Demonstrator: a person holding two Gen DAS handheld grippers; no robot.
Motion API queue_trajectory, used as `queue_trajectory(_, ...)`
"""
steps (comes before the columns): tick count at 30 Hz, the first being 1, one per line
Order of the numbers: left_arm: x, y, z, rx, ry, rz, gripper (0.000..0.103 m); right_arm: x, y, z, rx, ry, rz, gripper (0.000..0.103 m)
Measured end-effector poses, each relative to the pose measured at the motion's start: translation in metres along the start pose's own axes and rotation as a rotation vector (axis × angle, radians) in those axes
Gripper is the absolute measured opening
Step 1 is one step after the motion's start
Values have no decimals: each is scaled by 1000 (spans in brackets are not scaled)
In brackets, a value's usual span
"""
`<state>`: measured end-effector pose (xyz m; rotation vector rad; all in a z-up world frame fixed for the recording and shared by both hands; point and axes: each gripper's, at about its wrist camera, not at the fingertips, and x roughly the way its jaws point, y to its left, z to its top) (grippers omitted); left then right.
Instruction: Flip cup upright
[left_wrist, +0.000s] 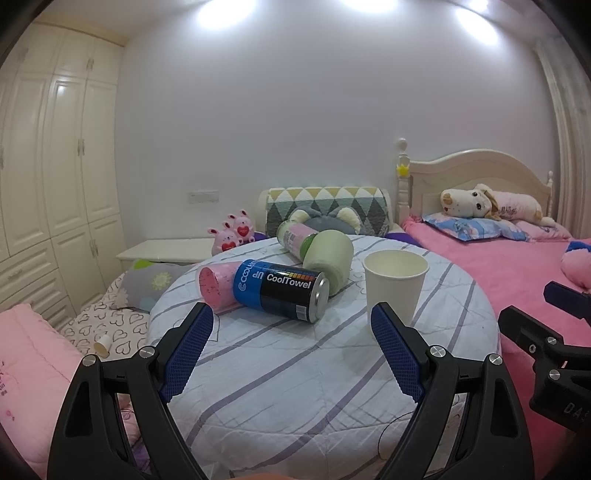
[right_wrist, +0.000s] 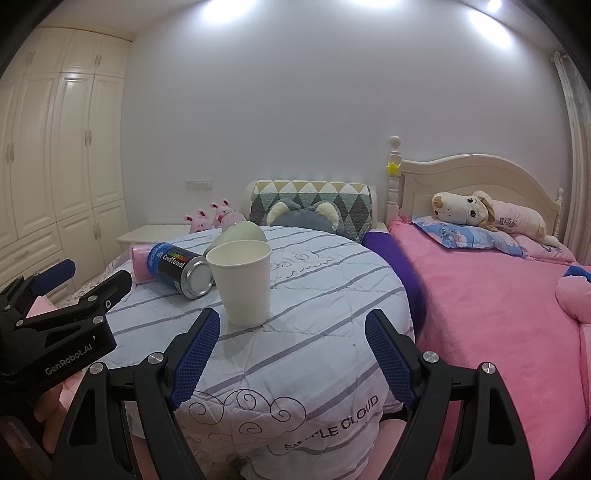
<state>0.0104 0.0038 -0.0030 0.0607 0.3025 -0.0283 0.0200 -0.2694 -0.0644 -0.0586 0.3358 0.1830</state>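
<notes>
A white paper cup (left_wrist: 393, 286) stands upright, mouth up, on the round table with a striped cloth (left_wrist: 295, 369). It also shows in the right wrist view (right_wrist: 243, 280). My left gripper (left_wrist: 291, 325) is open and empty, a little short of the cup and to its left. My right gripper (right_wrist: 291, 328) is open and empty, just short of the cup and to its right. Neither gripper touches the cup.
A blue and black CoolTowel can (left_wrist: 280, 290) lies on its side left of the cup, with a pink roll (left_wrist: 218, 286), a green roll (left_wrist: 330, 258) and a pink-green can (left_wrist: 297, 238) around it. A pink bed (right_wrist: 498, 295) lies to the right. A small cup (left_wrist: 101, 345) lies on the bedding at the left.
</notes>
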Motion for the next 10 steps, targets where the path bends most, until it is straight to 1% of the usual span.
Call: queue_trajectory(10,-1,-1,-1,-3,-6,1,89,2,0,0,0,13,5,82)
